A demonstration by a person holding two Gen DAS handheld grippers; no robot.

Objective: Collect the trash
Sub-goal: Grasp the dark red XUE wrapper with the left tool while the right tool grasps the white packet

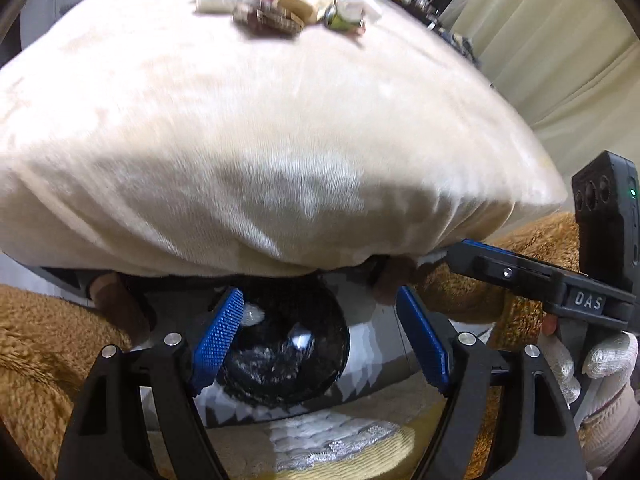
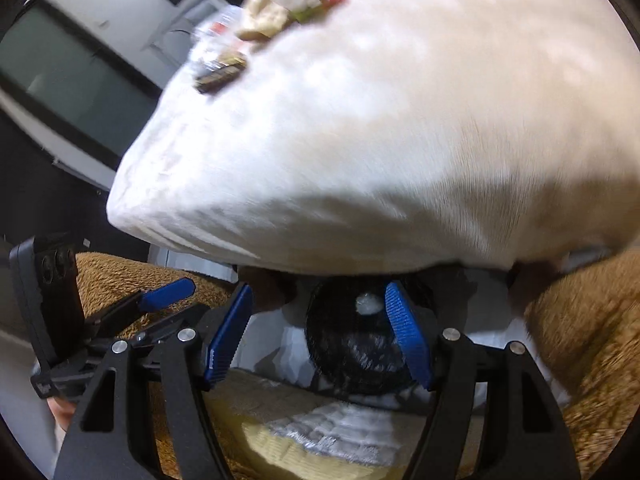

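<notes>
On the far end of the cream plush-covered low table (image 1: 248, 152), a blurred heap of crumpled wrappers and paper scraps (image 1: 276, 0) lay untouched, well apart from both tools; the right wrist view showed the same heap (image 2: 256, 28) near the table's far corner. Below the table's near edge sat a round bin lined with a black plastic bag (image 1: 280, 360), its mouth facing up, with one small pale scrap (image 2: 369, 304) already inside. Judged from that, the collecting seemed barely begun: one piece possibly binned, nearly all the trash left on the table.

The left gripper (image 1: 320, 344) hung low over the bin, its blue ribbed pads spread wide with nothing between them. The right gripper (image 2: 318, 344) was held alongside at much the same height, likewise spread and empty, aimed at the bin's mouth. A white knitted-gloved hand (image 1: 592, 364) gripped the right tool's handle. Brown shaggy fabric (image 1: 44, 352) flanked the bin on both sides.
</notes>
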